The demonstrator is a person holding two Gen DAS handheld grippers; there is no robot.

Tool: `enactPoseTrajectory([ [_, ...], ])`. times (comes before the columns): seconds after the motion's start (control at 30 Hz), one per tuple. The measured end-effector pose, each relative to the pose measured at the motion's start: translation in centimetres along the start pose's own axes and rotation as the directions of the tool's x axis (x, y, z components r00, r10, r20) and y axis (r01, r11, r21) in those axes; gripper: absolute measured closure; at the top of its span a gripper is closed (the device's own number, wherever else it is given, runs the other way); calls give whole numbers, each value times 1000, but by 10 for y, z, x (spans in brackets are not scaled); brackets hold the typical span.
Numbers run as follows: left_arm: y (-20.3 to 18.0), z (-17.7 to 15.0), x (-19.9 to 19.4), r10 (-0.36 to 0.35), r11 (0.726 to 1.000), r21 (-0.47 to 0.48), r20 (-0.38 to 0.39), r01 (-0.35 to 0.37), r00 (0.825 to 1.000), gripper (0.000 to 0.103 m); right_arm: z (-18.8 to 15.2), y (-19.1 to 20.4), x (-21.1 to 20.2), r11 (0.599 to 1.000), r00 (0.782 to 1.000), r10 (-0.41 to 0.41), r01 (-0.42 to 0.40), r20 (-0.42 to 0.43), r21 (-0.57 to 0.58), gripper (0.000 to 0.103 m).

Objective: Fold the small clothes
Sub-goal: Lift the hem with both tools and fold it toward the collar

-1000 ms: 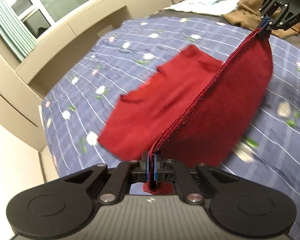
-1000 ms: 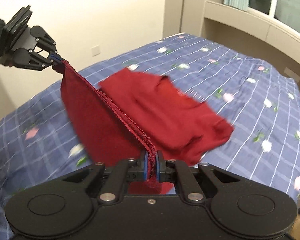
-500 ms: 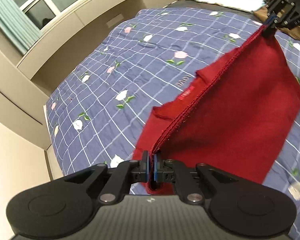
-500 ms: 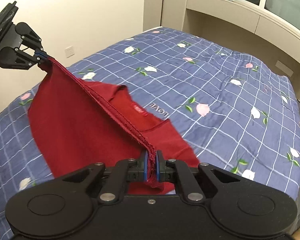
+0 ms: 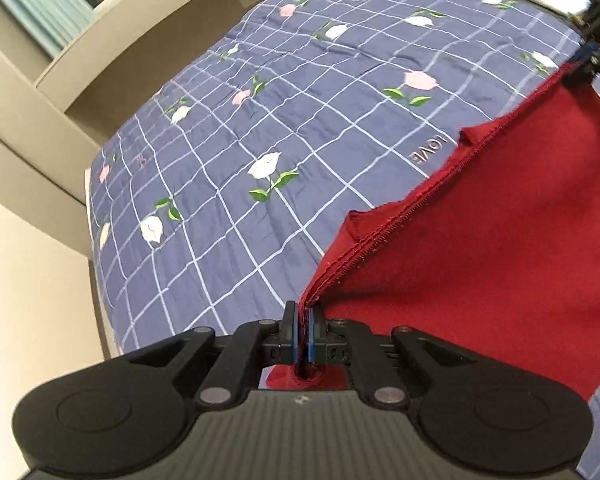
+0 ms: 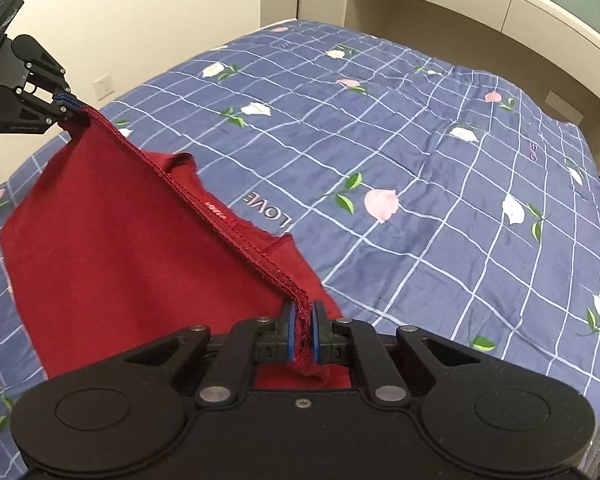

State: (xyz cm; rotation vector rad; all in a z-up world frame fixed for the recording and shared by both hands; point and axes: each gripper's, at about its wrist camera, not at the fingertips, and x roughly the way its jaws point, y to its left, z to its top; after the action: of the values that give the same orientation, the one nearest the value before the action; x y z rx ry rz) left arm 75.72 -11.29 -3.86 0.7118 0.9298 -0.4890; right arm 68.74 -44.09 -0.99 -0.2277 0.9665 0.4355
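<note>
- The bed (image 6: pixel 440 168) fills most of both views, covered by a blue quilt (image 5: pixel 260 120) with a white grid, pink and white tulips, and the stitched word "LOVE" near the centre of the right wrist view.
- A beige ledge (image 6: pixel 480 4) under a window runs along the top right of the right wrist view; a cream wall with a socket (image 6: pixel 105 87) stands at upper left.
- The dark red garment (image 6: pixel 112 248) lies folded over on the quilt at left centre of the right wrist view and right of centre in the left wrist view (image 5: pixel 480 248), its stitched edge lifted and stretched taut between the two tongs.
- The left tongs (image 5: pixel 303 336) are pressed together, pinching one corner of that edge at bottom centre; they also show at upper left of the right wrist view (image 6: pixel 69 101).
- The right tongs (image 6: pixel 301 334) are likewise pinching the other corner.
</note>
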Motion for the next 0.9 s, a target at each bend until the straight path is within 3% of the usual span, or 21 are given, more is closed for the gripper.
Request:
enactPoseTrajectory([
  [0.43,3,0,65,-10,992,-125,-51,3,999,99,-10,-19,59,996,999,-15,18,-34,89,95],
  [0.73,1,-7,88,-21,983,-181,-72,7,997,97,-16,-22,74,993,999,-16,20,-35,113,94],
  [0.87,0,-9,92,-25,977,-212,-64,10,998,92,-18,-19,77,993,999,-28,32,-36,112,92],
  [0.9,0,-11,92,-21,975,-222,-63,7,998,85,-19,-18,77,993,999,-31,35,-35,109,91],
])
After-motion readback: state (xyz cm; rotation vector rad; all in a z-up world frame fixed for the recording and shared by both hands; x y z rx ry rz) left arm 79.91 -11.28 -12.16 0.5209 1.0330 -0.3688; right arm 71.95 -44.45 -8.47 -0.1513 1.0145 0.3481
